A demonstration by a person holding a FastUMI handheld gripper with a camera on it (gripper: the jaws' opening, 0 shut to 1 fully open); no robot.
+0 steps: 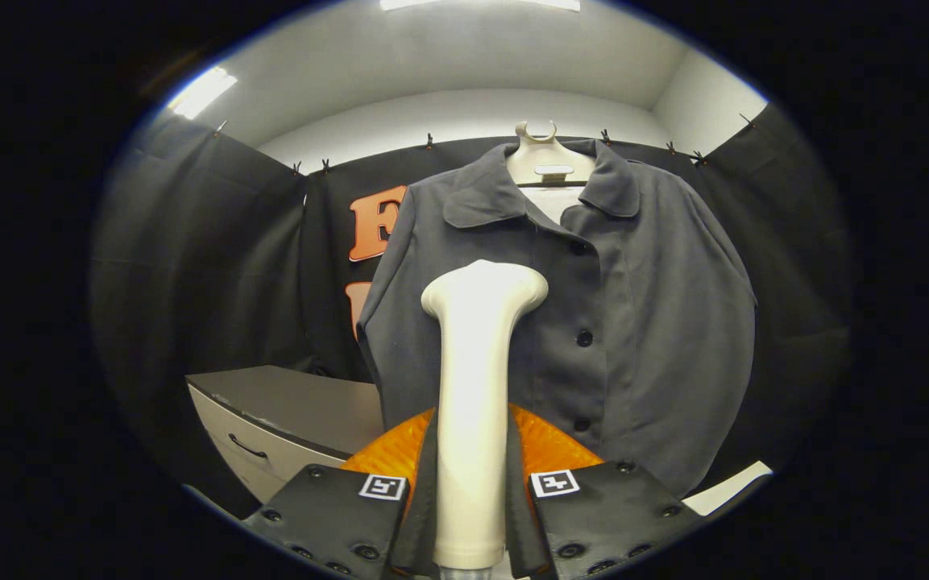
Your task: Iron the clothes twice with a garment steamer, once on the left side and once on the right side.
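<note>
Premises: an enclosed recording booth, not a lived-in room. Black cloth [190, 266] is clipped along its top edge to form the walls, with plain white wall and ceiling above. Strip lights [200, 91] are set in the ceiling. A grey jacket [593, 322] hangs on a display hanger [549, 157]. A drawer cabinet [287, 419] stands alongside.

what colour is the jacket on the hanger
Dark grey with dark buttons, the jacket shows best in the gripper view, beyond the steamer.
</note>
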